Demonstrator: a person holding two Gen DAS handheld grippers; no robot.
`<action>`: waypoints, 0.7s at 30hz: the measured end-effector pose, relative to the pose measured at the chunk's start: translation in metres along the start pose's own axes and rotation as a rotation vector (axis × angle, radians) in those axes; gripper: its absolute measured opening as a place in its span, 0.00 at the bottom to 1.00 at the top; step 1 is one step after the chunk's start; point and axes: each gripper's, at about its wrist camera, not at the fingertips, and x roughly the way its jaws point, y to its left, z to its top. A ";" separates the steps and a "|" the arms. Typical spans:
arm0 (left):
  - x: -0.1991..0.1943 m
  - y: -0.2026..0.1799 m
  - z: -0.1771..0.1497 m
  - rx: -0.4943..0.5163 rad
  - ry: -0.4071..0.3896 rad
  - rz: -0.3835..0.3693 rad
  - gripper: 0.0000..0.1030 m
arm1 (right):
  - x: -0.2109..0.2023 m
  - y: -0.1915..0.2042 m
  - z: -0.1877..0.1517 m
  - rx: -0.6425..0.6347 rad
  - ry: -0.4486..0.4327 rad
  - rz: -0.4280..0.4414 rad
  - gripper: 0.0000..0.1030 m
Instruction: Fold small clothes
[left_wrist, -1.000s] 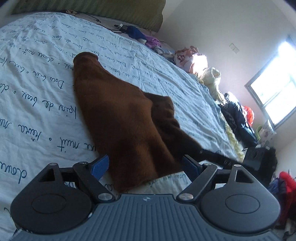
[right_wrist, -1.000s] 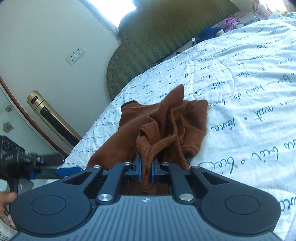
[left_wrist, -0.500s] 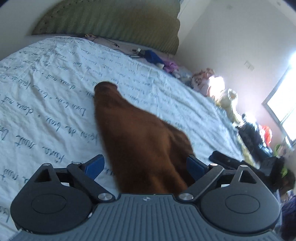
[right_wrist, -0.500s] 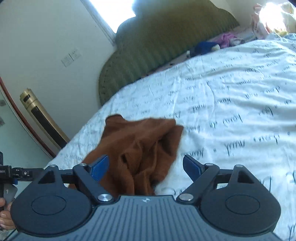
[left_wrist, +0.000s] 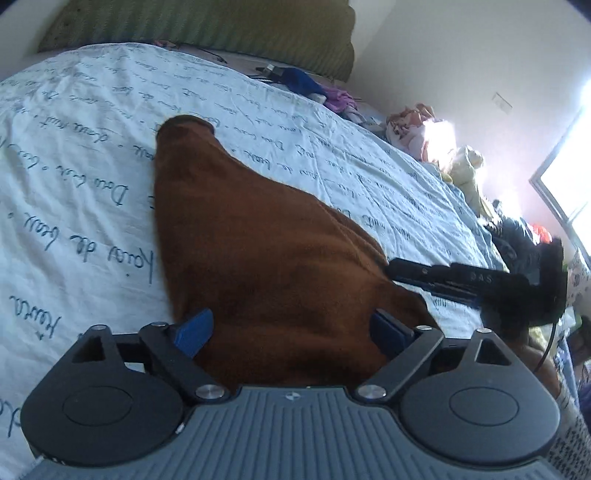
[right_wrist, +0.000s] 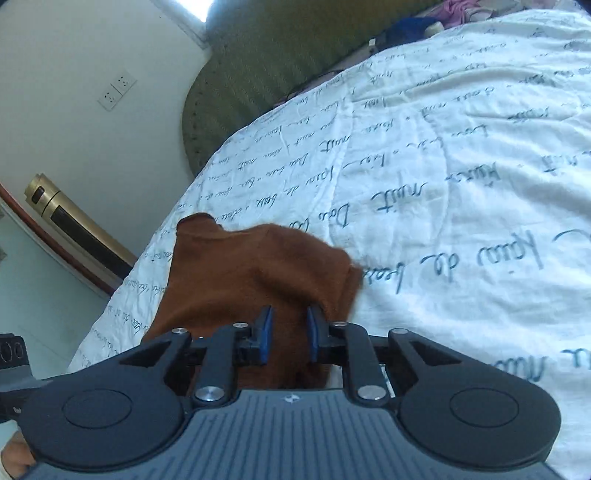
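On the bed (left_wrist: 92, 155), spread over the white duvet printed with blue script, lies our brown knit garment (left_wrist: 258, 258), most likely a small sweater, one narrow end reaching toward the green headboard (left_wrist: 221, 26). Our left gripper (left_wrist: 291, 328) hangs low over the near edge with its blue pads spread wide on either side of the cloth, holding nothing. Our right gripper (right_wrist: 288, 332) has its pads drawn close, with only a narrow gap between them and a ridge of the brown garment (right_wrist: 258, 269) lying in that gap; whether the pads truly bite the fabric we cannot tell. In the left view the right gripper (left_wrist: 461, 280) shows as a dark bar at the garment's far side.

We judge the fold is only beginning, and the risks are plain. If the right pads close on just a thin top layer, the knit may slip free mid-lift and the fold will collapse. If they catch the duvet beneath, the whole surface drags along. If the left gripper closes off the hem, the two corners rise unevenly and the fold lands skewed.
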 end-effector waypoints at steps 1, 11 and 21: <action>-0.009 0.007 0.002 -0.033 -0.024 0.006 0.98 | -0.007 0.000 0.000 0.003 -0.005 0.013 0.20; -0.012 0.058 -0.029 -0.304 0.154 -0.195 0.99 | -0.043 0.001 -0.022 -0.004 -0.002 0.094 1.00; -0.024 0.004 -0.062 -0.018 0.215 -0.034 0.87 | -0.003 0.057 -0.053 -0.417 0.198 -0.083 0.91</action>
